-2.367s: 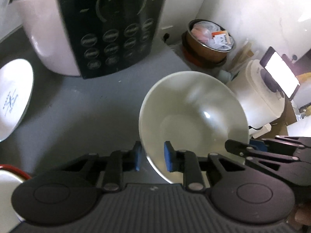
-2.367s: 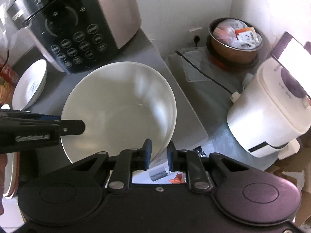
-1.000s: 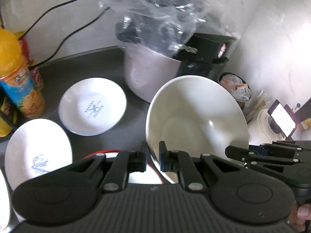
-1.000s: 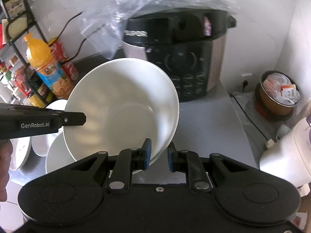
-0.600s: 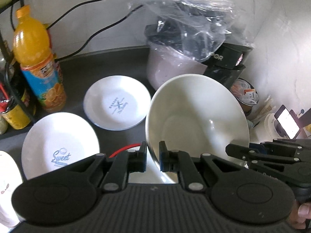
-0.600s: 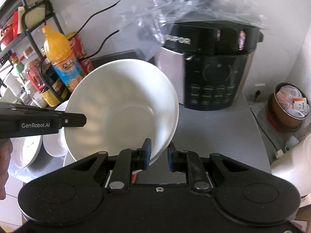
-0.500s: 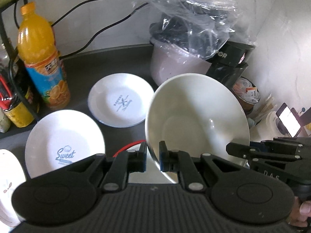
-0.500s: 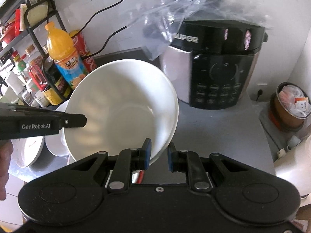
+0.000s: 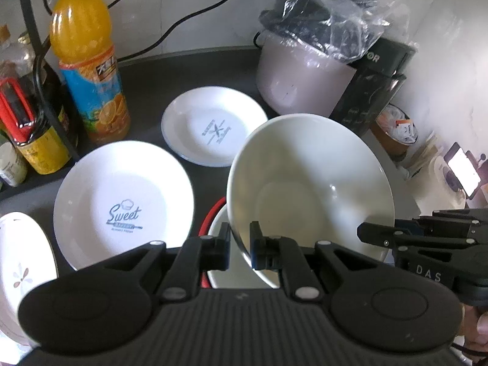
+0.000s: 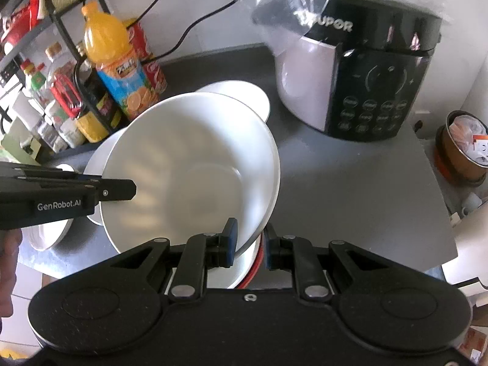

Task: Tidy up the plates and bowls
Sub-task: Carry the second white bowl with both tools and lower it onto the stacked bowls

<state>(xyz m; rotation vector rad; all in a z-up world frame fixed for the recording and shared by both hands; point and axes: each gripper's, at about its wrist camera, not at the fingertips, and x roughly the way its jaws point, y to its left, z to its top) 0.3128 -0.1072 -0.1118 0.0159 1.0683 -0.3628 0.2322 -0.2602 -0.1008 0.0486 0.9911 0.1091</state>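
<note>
Both grippers hold one large white bowl [image 9: 308,180] by its rim, tilted, above the counter. My left gripper [image 9: 239,245] is shut on its left rim. My right gripper [image 10: 248,241] is shut on its right rim; the bowl also shows in the right wrist view [image 10: 189,164]. Just below the bowl lies a red-rimmed white bowl [image 9: 224,270]. A "Sweet" plate [image 9: 122,204], a smaller plate [image 9: 213,125] with a logo and a flower-patterned plate [image 9: 21,268] lie on the dark counter to the left.
A plastic-covered rice cooker [image 10: 360,70] stands at the back right. An orange juice bottle [image 9: 88,70] and a rack of jars [image 10: 45,97] stand at the back left. A brown container [image 10: 463,149] of packets sits at the far right.
Both grippers carried the bowl left from the grey surface by the cooker, and it now hangs over the red-rimmed bowl among the plates.
</note>
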